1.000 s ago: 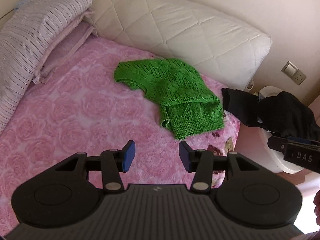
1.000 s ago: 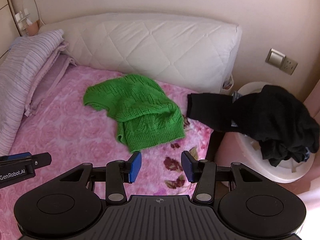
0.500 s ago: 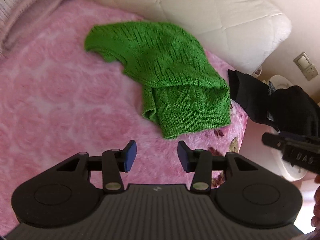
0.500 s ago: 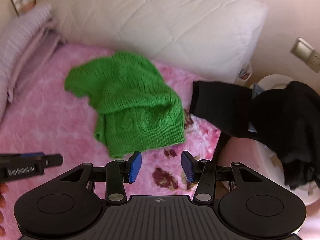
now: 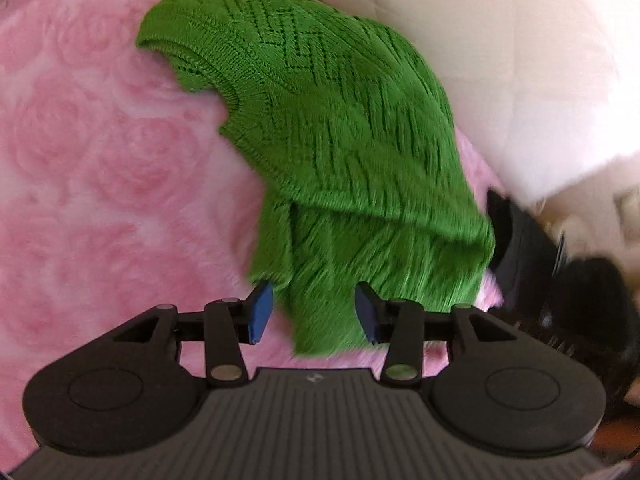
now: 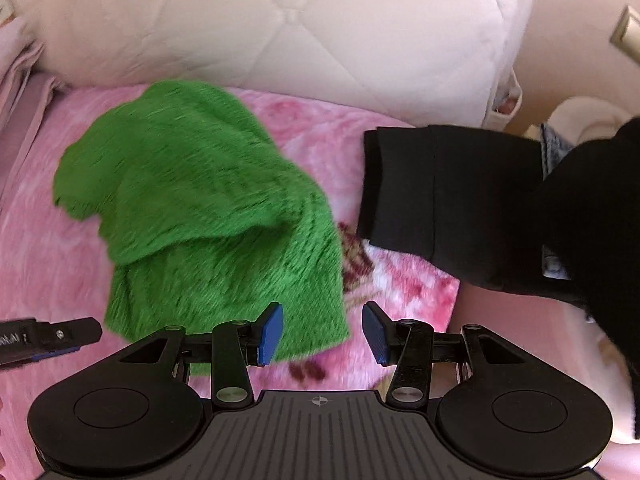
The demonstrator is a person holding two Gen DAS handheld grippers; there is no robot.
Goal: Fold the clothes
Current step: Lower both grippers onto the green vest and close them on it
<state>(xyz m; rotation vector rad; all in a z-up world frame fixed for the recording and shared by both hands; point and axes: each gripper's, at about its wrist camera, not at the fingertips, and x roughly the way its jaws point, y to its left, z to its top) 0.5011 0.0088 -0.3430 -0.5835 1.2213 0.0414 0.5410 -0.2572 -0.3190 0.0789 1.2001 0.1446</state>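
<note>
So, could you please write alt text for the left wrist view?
An open left gripper hovers at the near hem of a crumpled green knitted sweater lying on a pink rose-patterned blanket. A white quilted headboard sits behind; dark clothing is at right.

I see a bed (image 6: 400, 280) covered in a pink rose-patterned blanket (image 5: 100, 160), brightly lit. A white quilted headboard (image 6: 320, 20) runs along its far side, and a beige wall (image 6: 568, 40) with a socket plate (image 6: 626, 38) stands far right.
</note>
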